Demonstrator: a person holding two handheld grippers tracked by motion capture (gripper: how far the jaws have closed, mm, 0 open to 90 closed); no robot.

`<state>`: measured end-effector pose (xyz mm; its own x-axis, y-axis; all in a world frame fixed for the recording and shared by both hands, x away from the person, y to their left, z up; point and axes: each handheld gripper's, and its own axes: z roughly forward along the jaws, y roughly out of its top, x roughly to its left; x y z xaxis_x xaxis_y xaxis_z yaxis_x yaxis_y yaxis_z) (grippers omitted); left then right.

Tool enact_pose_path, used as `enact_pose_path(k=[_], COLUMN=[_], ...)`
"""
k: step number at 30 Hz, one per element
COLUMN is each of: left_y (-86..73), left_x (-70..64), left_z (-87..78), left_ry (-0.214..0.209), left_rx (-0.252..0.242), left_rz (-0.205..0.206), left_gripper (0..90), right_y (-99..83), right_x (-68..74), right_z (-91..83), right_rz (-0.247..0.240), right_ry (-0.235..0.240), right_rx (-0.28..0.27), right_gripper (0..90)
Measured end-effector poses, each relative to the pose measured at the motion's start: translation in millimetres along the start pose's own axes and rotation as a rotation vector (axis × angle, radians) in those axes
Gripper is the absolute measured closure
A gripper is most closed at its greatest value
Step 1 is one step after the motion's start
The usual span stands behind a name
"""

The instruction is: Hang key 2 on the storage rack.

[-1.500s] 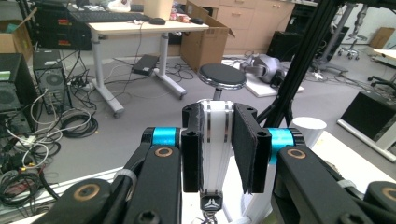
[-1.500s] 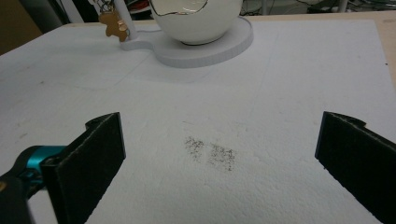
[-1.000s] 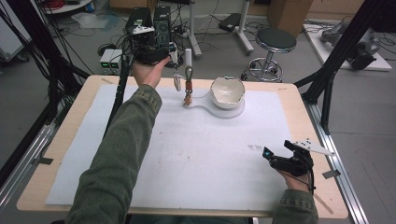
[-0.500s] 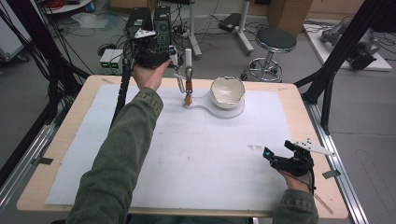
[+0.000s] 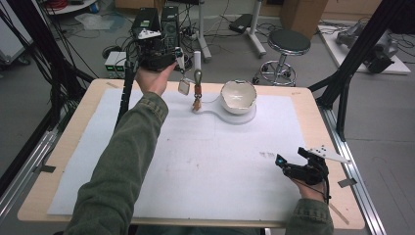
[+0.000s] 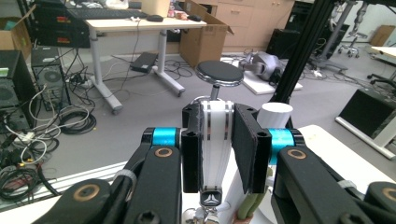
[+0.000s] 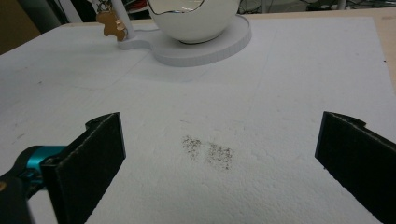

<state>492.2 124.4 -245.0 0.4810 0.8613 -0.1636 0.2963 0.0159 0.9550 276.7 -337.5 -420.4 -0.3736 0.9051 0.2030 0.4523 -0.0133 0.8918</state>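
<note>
Risking a knock on the tabletop's [image 5: 98, 147] white stand [image 5: 244, 117] and a toppled bowl [image 5: 238, 95] if swung wide. Clamps the keychain strap [image 6: 214, 158] in the left gripper's [image 6: 217, 140] fingers, just beside the post [image 6: 275, 114]; could snag there, or slip free. Keeps the right gripper's [image 7: 219, 154] fingers wide, empty, near the front edge.

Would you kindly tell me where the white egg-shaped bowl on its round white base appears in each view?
High view: white egg-shaped bowl at the table's far edge, centre-right.
Left gripper view: not in it.
Right gripper view: bowl at top centre.
Shared landmark: the small brown bear-shaped charm hanging just left of the bowl.
</note>
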Motion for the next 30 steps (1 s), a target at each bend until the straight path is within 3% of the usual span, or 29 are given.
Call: enact_pose_path(k=[7, 11, 17, 20, 26, 30], left_y=[-6.8, -10.3, -13.6, -16.9, -26.5, -33.2], left_x=[-2.9, -0.4, 7.5, 11.6, 18.1, 23.3], left_z=[9.0, 13.3, 15.1, 12.6, 9.1, 4.5], left_ry=[-0.031, -0.073, -0.108, -0.125, -0.090, -0.119], left_rx=[0.034, 0.076, 0.138, 0.141, 0.195, 0.219], left_rz=[-0.010, -0.034, -0.058, -0.052, -0.038, -0.044], left_gripper=[73.1, 70.2, 39.4, 30.1, 3.0, 1.6], right_y=[-0.2, -0.6, -0.7, -0.7, -0.8, -0.8], right_x=[-0.3, -1.1, -1.2, -1.2, -0.9, -0.9], right_z=[0.0, -0.6, -1.1, -0.7, 0.0, 0.0], right_rz=[0.002, 0.007, 0.013, 0.010, 0.009, 0.009], right_ry=[0.002, 0.004, 0.003, 0.003, 0.002, 0.002], right_rx=[0.001, 0.000, 0.000, 0.002, 0.001, 0.001], right_gripper=[0.5, 0.5, 0.5, 0.5, 0.5, 0.5])
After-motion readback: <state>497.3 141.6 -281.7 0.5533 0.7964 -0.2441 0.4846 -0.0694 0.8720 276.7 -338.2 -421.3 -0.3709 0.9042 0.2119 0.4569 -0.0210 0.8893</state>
